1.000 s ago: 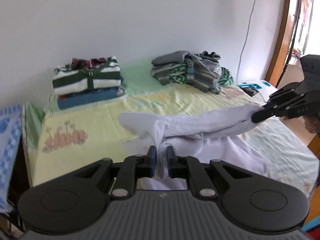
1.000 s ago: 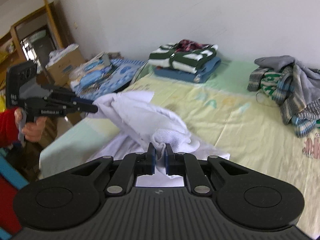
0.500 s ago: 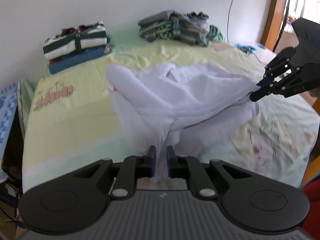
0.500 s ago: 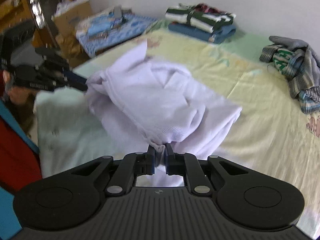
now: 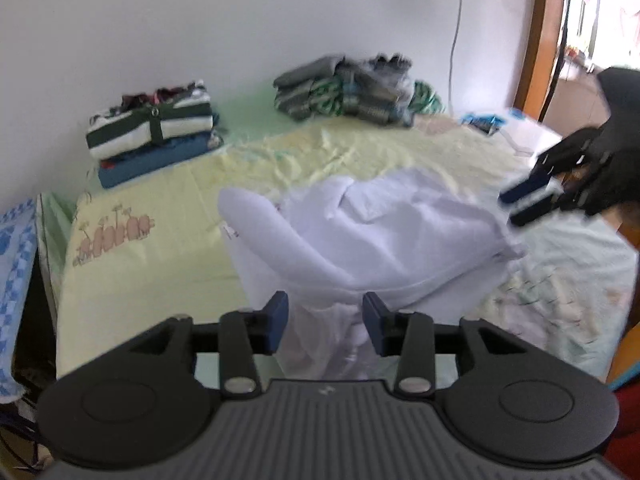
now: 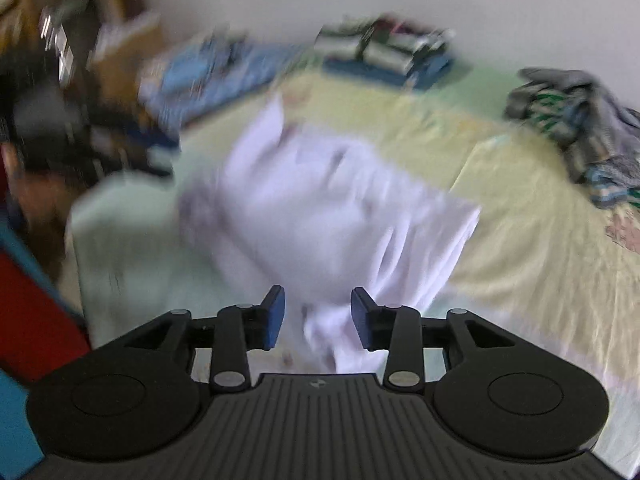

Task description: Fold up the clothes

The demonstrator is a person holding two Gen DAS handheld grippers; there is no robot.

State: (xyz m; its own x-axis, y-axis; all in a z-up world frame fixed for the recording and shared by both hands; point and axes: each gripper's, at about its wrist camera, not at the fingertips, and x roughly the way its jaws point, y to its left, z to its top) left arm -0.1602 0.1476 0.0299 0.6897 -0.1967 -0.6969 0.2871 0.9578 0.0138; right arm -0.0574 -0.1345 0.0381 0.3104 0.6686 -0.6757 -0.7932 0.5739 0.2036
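Note:
A white garment [image 5: 372, 240] lies bunched on the yellow bed sheet [image 5: 160, 248]. My left gripper [image 5: 325, 322] is open at its near edge, with loose cloth hanging between the spread fingers. The right gripper [image 5: 528, 202] shows at the right of the left wrist view, open, just off the garment's right corner. In the blurred right wrist view the white garment [image 6: 320, 208] spreads ahead, and my right gripper [image 6: 318, 316] is open with its hem lying loose between the fingers. The left gripper [image 6: 132, 152] appears as a dark blur at the left.
A folded stack of clothes [image 5: 154, 136] sits at the back left of the bed by the wall. A heap of unfolded clothes [image 5: 356, 90] lies at the back right. A person's hand [image 6: 28, 196] holds the left gripper. A wooden door frame [image 5: 536, 36] stands at the right.
Both grippers were shut on the white garment, holding it up; both have now opened and let it go. The garment has dropped onto the bed, and the right view is moving fast.

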